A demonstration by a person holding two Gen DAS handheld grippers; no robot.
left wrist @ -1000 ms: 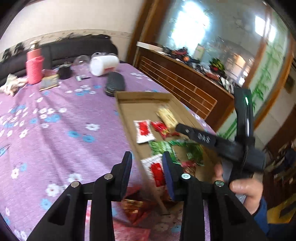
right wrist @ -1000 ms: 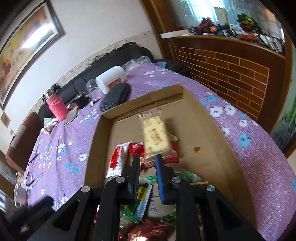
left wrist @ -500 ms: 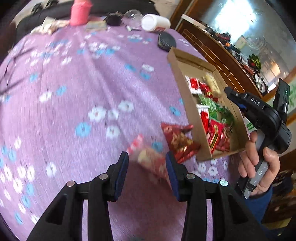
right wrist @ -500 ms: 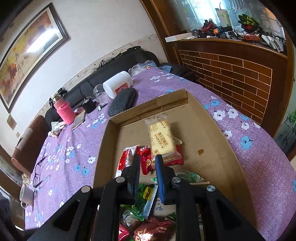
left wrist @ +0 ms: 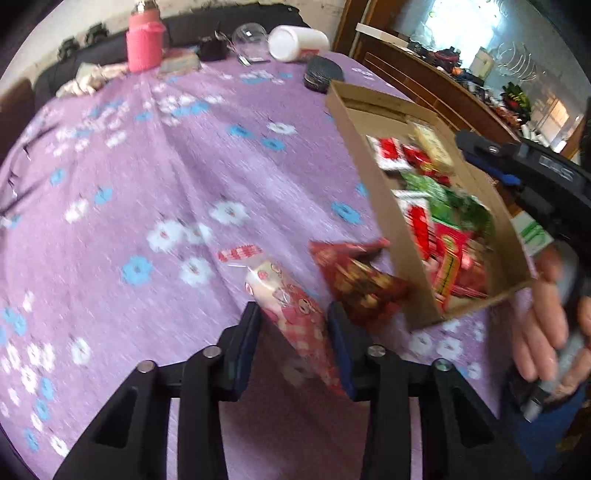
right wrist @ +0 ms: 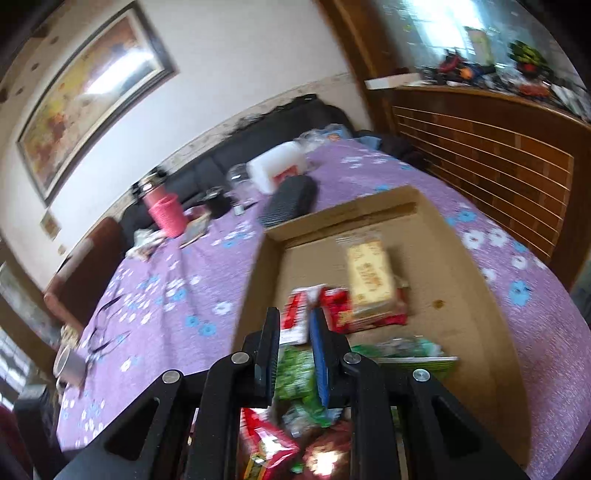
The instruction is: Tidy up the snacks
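A pink checked snack packet [left wrist: 291, 310] lies on the purple flowered tablecloth [left wrist: 147, 192], its near end between the fingers of my left gripper [left wrist: 293, 325], which is open around it. A dark red snack bag [left wrist: 358, 277] lies beside it against the cardboard box [left wrist: 364, 162]. The box holds several red, green and yellow packets. My right gripper [right wrist: 293, 343] hovers over the box [right wrist: 258, 280], open a little and empty, above a red-white packet [right wrist: 295, 317]. It shows at the right of the left wrist view [left wrist: 491, 162].
At the table's far end stand a pink flask [left wrist: 144, 44], a white jar on its side [left wrist: 295, 42], a glass [left wrist: 249, 35] and a black case [left wrist: 323, 74]. Glasses [right wrist: 107, 332] and a mug [right wrist: 70, 365] lie at the left edge. A wooden partition [right wrist: 491, 155] stands right.
My left gripper swung from over the box to the tablecloth and moved in around the pink packet. My right gripper shifted a little left over the box and its jaws opened slightly.
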